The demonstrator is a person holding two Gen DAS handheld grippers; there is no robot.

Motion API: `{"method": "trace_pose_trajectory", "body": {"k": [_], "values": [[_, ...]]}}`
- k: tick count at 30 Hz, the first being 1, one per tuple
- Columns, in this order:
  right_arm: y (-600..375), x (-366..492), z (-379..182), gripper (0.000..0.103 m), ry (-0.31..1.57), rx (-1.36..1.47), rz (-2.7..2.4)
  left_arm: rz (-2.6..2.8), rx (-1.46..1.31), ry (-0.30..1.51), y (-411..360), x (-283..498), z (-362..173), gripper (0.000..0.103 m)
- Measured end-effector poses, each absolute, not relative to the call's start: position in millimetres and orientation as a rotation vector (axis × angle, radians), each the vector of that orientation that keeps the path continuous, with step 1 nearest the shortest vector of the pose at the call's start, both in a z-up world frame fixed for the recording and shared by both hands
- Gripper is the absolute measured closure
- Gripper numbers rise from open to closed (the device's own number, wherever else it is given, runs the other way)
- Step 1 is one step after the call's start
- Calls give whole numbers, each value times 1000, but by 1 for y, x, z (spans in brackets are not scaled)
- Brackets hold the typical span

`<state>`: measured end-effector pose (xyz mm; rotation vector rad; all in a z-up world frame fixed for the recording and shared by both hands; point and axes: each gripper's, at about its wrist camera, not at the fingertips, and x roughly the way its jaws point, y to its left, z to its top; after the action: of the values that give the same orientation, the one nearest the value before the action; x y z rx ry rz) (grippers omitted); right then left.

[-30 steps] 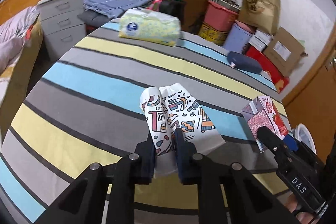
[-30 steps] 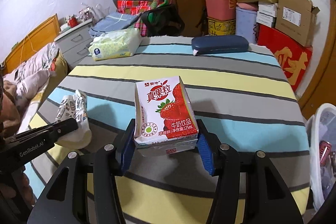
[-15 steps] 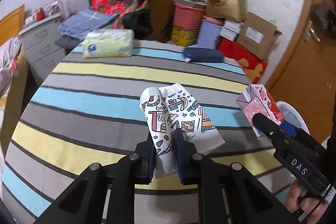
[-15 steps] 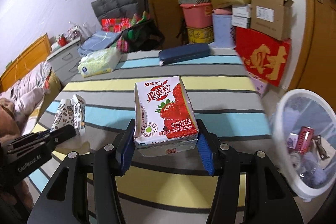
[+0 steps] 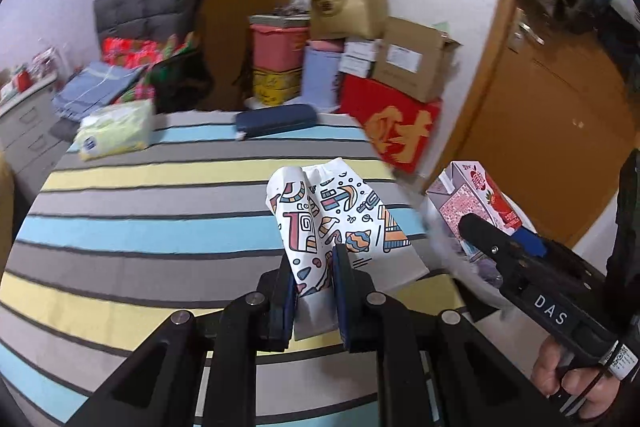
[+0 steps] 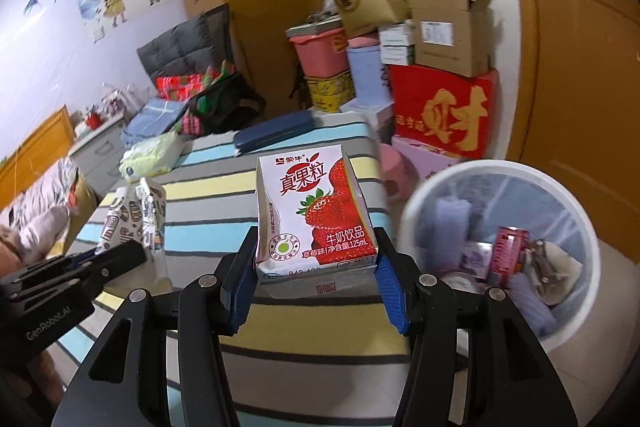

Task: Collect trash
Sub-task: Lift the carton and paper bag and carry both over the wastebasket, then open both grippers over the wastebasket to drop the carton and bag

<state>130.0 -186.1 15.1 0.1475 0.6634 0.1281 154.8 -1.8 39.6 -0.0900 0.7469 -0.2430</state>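
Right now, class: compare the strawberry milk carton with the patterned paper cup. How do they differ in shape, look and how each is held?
The milk carton is a boxy block, red and white with a strawberry picture; the paper cup is crushed flat, white with doodle prints. The right gripper holds the carton with fingers spread wide; the left gripper pinches the cup nearly closed. Both are held above the striped table.
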Motion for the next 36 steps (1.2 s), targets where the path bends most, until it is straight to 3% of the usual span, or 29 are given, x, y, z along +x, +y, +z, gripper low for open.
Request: {"method": "trace_pose_trajectory", "body": {"k": [22,36], "values": [[-310,100,11,48,667,195,-154,-498,18,798,-166,175,34,86],[-336,120,-14,47,762,165,-156,-490,106,856,-209,205,8,85]]}}
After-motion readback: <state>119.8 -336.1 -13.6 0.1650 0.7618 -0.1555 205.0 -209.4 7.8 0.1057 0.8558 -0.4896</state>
